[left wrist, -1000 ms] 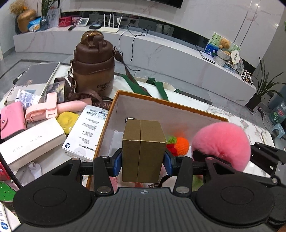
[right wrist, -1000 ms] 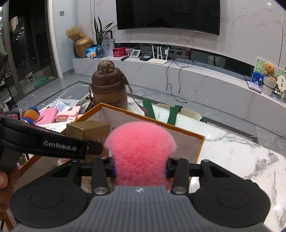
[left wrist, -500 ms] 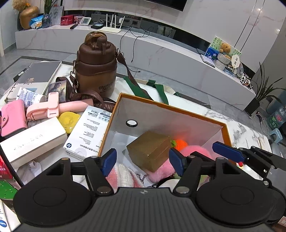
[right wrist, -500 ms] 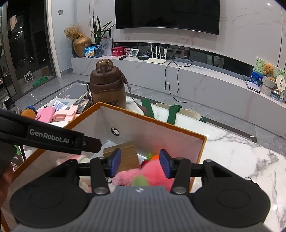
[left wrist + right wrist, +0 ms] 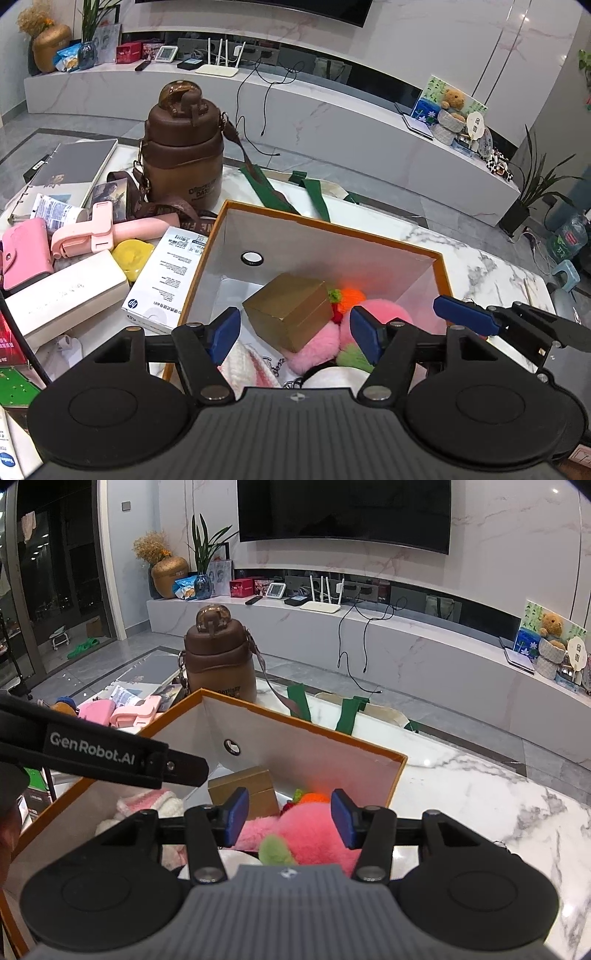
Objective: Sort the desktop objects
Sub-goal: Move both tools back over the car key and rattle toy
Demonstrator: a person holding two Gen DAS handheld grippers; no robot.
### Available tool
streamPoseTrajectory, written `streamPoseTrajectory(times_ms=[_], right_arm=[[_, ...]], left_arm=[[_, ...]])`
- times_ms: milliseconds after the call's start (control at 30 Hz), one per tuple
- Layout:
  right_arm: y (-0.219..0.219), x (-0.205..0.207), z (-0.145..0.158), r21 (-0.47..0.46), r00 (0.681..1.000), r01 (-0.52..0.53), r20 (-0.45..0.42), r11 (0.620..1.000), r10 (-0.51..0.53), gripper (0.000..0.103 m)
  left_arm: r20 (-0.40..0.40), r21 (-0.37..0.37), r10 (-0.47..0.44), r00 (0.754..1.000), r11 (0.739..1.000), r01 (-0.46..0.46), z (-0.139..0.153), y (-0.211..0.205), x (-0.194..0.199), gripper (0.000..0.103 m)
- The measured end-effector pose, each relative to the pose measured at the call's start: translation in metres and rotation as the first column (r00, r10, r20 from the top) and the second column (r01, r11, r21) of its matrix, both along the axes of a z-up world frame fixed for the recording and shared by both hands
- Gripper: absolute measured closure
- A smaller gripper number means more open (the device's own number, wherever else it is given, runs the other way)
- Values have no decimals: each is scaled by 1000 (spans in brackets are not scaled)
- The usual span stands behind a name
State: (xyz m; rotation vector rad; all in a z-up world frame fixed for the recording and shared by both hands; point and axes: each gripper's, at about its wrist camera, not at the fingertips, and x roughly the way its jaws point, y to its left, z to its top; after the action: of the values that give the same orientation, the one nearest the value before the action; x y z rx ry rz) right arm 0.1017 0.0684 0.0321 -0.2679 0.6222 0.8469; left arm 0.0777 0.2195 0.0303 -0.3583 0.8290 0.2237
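Note:
An open orange-rimmed box (image 5: 325,225) (image 5: 295,720) stands on the marble table. Inside it a gold cardboard box (image 5: 291,314) (image 5: 243,786) lies tilted on a pink fluffy pompom (image 5: 380,314) (image 5: 310,830), beside an orange knitted toy (image 5: 351,297) and a pink-and-white knit piece (image 5: 147,801). My left gripper (image 5: 295,328) hovers open above the gold box, not touching it. My right gripper (image 5: 290,814) hangs over the pompom; its jaws are opening and the pads are clear of the fur. One of its blue fingertips (image 5: 461,319) shows at the right of the left wrist view.
Left of the box lie a white printed carton (image 5: 166,277), a yellow case (image 5: 131,253), a pink holder (image 5: 107,232), a long white box (image 5: 62,295), a pink wallet (image 5: 24,251) and a notebook (image 5: 74,166). A brown bottle (image 5: 183,155) and a green-strapped bag (image 5: 314,192) sit behind.
Both grippers opened. The gold box dropped out of the left one and the pink pompom out of the right one; both now lie in the orange box.

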Motion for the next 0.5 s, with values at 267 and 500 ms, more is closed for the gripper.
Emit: streamPoseTrajectory(times_ms=[267,500], right_arm=[[-31,7,16,26,999,36,24,999,-37,48],[-75,32,19,48,992,123,12,991,-123,47]], left_arm=[[37,-22,-28,999,999,29,12,-19,-4,25],[108,-34,-108,988,993,112,24,-61,4,25]])
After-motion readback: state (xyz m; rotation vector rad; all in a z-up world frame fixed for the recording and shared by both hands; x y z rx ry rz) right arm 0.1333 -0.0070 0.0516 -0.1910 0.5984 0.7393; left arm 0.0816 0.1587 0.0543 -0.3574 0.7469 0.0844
